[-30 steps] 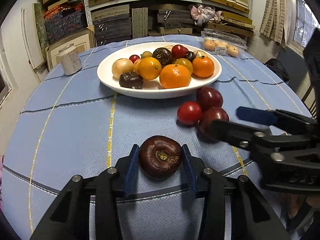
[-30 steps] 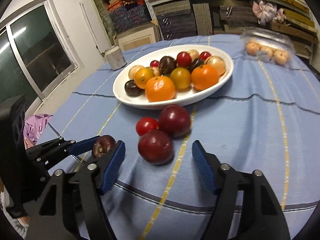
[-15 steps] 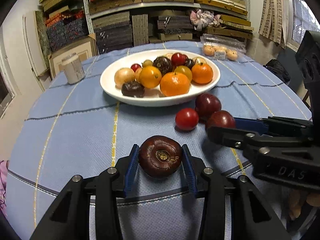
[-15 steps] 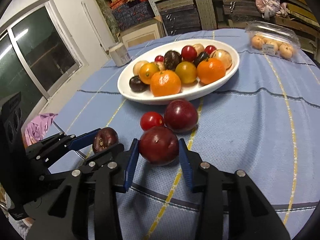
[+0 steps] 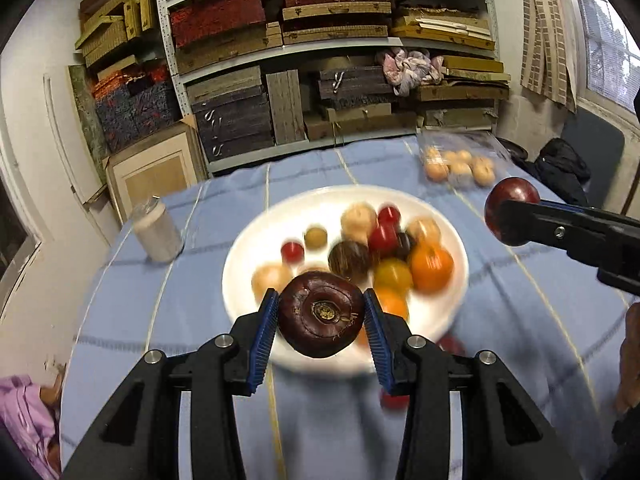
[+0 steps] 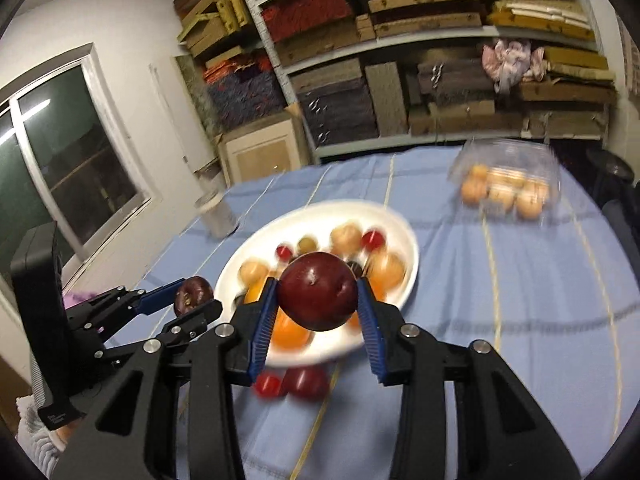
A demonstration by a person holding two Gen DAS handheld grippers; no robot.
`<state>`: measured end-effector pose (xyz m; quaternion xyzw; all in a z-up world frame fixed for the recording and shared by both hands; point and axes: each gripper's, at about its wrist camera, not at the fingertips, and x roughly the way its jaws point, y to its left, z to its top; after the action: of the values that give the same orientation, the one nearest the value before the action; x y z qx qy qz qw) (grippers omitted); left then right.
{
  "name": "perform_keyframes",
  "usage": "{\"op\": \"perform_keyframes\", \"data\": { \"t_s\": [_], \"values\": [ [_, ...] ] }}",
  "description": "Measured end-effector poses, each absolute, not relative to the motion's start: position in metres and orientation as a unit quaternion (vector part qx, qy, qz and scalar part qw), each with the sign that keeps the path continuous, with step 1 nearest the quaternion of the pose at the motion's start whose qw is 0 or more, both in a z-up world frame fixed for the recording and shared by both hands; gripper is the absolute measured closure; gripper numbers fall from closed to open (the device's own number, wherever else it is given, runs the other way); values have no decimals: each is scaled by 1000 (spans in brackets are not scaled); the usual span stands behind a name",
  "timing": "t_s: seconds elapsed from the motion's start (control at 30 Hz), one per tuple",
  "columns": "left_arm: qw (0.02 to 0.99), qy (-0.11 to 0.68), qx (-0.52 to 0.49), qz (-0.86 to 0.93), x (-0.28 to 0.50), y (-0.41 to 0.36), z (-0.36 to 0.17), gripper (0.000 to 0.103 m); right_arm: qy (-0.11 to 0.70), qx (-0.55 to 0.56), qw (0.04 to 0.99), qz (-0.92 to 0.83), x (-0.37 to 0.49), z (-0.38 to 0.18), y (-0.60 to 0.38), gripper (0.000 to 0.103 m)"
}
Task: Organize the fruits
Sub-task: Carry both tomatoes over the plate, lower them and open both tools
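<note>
- Gripping a dark brown mangosteen point(image 5: 321, 314), your left gripper point(image 5: 320, 316) has its blue pads pressed on either side of the fruit, whose stem end faces the camera.
- You hold that mangosteen in the air over the near rim of the white plate point(image 5: 248, 248), above the blurred fruit piled there.
- Your right gripper point(image 6: 318, 296) is clamped on a dark red plum point(image 6: 317, 291), both blue pads touching its sides.
- You carry the plum lifted above the near part of the white plate point(image 6: 404, 232), clear of the oranges and other fruit below.
- From the left wrist view, your right gripper reaches in from the right with the plum point(image 5: 511, 210) at its tip, level with the plate's far right edge.
- From the right wrist view, your left gripper comes in from the left, its mangosteen point(image 6: 193, 295) just beside the plate's left rim.
- Two fruits lie on the blue tablecloth point(image 6: 500, 340) just short of the plate: a red tomato point(image 6: 267, 385) touching a second plum point(image 6: 306, 381).
</note>
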<state>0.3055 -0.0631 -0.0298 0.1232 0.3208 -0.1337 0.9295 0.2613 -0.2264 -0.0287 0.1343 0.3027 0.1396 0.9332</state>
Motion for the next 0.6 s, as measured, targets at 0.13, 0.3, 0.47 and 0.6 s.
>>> {"op": "perform_keyframes", "data": {
  "t_s": [0.13, 0.3, 0.47, 0.6],
  "values": [
    [927, 329, 120, -131, 342, -71, -36, 60, 317, 131, 931, 126, 310, -36, -224, 64],
    [921, 353, 101, -131, 378, -70, -56, 60, 338, 129, 924, 122, 355, -59, -212, 64],
    [918, 363, 84, -134, 394, -62, -70, 60, 345, 113, 924, 121, 383, -71, -198, 64],
    [919, 361, 78, -134, 395, -59, -72, 59, 343, 98, 925, 127, 393, -74, -184, 64]
  ]
}}
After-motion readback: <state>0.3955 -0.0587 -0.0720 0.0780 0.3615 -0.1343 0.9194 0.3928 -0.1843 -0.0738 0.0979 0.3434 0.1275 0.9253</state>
